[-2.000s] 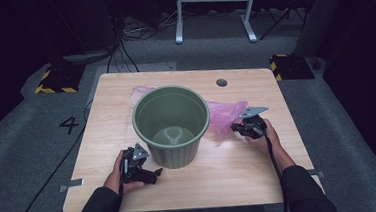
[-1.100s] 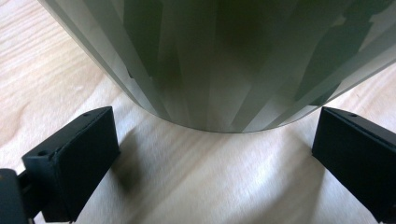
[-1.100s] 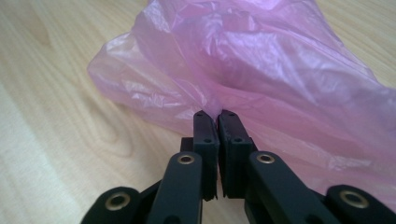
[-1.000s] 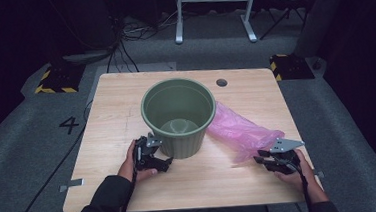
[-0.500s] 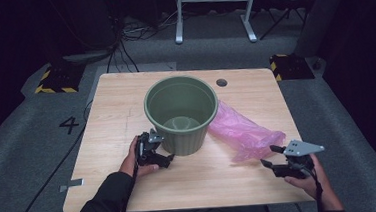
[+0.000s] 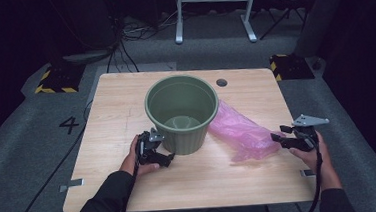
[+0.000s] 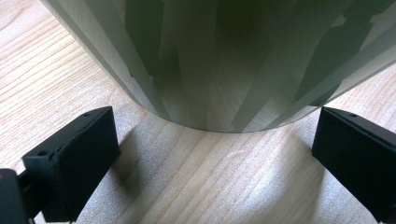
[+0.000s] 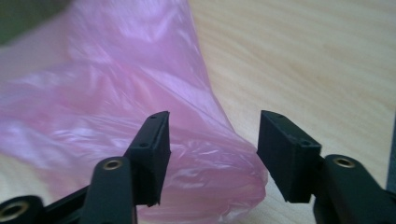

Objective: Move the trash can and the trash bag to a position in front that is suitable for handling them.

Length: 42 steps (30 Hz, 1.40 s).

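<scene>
A green bucket (image 6: 185, 136) stands upright in the middle of the wooden table (image 6: 125, 100). My left gripper (image 6: 164, 148) rests at its front left foot, open. In the left gripper view its jaws (image 7: 212, 158) stand wide on either side of the bucket's base (image 7: 224, 60) without touching it. A crumpled pink plastic bag (image 6: 240, 132) lies flat from the bucket's right side toward the table's right edge. My right gripper (image 6: 278, 133) is at the bag's near end. Its jaws (image 8: 212, 140) have just been closing a little; the bag's end (image 8: 93, 102) lies between them, and the pads do not press it.
A round cable hole (image 6: 221, 82) sits near the table's far edge. A metal clip (image 6: 71, 184) sticks out at the front left corner. The right gripper is close to the table's right edge. The floor around is dark, with cables and yellow-black blocks (image 6: 54, 81).
The right gripper dragged the pink bag out to the right, let its end go, then moved back up beside it. The bucket shifted slightly away from the person. The left gripper stayed put.
</scene>
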Each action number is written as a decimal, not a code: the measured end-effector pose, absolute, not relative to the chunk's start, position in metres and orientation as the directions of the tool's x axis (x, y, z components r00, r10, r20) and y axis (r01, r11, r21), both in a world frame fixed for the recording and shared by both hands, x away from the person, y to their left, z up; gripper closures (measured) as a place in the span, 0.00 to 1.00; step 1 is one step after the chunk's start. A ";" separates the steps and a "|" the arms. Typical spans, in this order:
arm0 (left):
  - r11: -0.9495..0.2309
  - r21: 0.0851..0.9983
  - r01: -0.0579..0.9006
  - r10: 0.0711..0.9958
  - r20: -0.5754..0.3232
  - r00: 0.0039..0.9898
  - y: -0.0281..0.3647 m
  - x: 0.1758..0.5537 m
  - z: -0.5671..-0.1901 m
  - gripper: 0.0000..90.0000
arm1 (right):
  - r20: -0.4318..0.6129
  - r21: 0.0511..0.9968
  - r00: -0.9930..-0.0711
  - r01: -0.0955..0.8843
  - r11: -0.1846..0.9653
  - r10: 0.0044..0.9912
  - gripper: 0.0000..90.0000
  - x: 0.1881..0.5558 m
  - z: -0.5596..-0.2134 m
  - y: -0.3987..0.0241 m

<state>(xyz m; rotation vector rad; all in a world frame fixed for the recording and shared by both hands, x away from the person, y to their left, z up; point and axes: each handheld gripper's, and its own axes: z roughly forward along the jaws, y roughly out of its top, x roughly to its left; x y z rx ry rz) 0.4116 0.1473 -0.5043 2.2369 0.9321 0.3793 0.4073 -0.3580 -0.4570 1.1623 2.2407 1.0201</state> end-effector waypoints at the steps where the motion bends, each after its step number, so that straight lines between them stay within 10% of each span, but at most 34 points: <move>1: -0.516 0.684 0.516 0.712 0.008 0.702 0.147 0.412 -0.504 0.00 | -0.027 0.750 -0.568 0.533 0.392 0.823 0.53 0.410 -0.462 -0.356; 15: -0.504 0.681 0.531 0.725 0.000 0.689 0.140 0.424 -0.504 0.00 | -0.001 0.686 -0.742 0.488 0.540 0.671 0.92 0.394 -0.486 -0.320; 42: -0.473 0.652 0.592 0.775 -0.012 0.632 0.122 0.455 -0.498 0.07 | 0.012 0.722 -0.880 0.337 0.604 0.476 0.95 0.341 -0.489 -0.230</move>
